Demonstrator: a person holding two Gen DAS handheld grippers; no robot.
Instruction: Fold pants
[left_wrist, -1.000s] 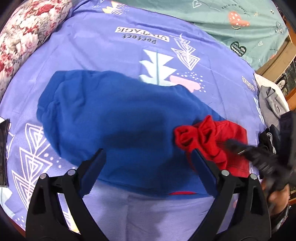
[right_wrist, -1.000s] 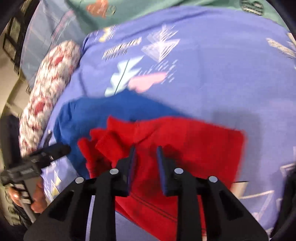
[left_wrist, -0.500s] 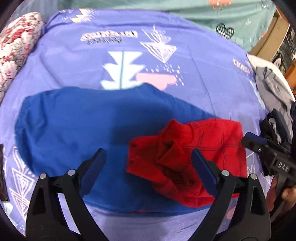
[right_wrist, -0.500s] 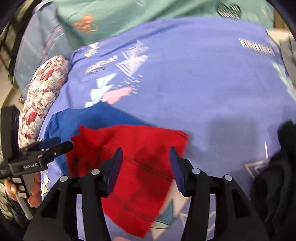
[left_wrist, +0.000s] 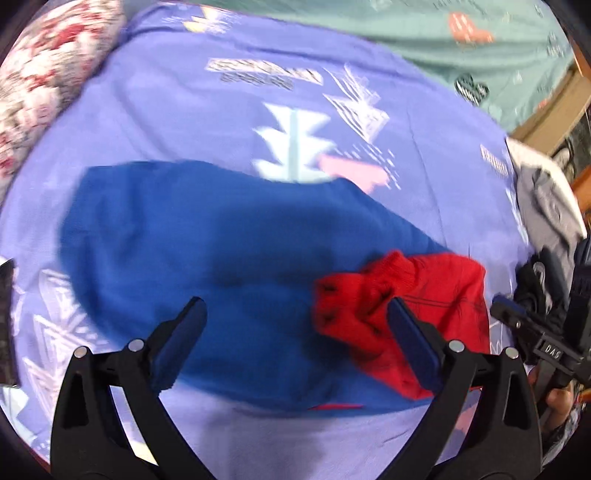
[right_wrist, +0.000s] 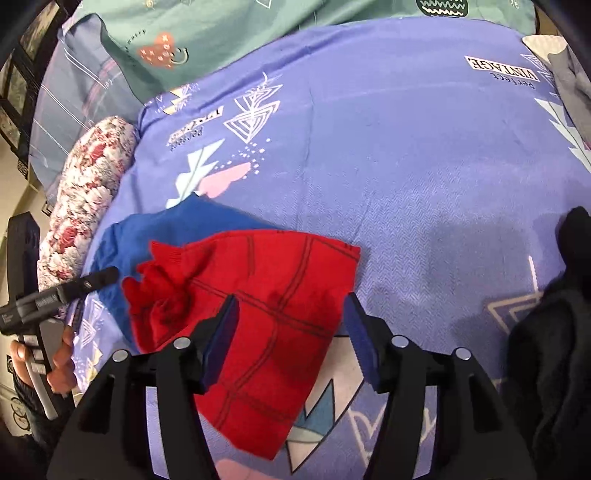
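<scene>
The pants lie on a purple printed bedsheet (right_wrist: 406, 147): a wide blue part (left_wrist: 207, 251) and a red part with dark web lines (right_wrist: 280, 295) folded over its right end, bunched at the left edge. My left gripper (left_wrist: 295, 306) hovers wide open over the blue cloth with nothing between its fingers. My right gripper (right_wrist: 291, 299) stands over the red cloth; its jaws are opening and the pads do not press on the cloth. Each gripper also shows at the edge of the other's view: right gripper (left_wrist: 535, 332), left gripper (right_wrist: 92, 280).
A floral pillow (right_wrist: 88, 192) lies along the left side of the bed. A green sheet (right_wrist: 221, 33) covers the far end. A dark pile of clothes (right_wrist: 554, 314) and a grey garment (left_wrist: 546, 199) sit at the right.
My right gripper's narrow jaws have spread and drawn back from the red cloth, which now lies flatter over the blue. The left gripper stays wide open.
</scene>
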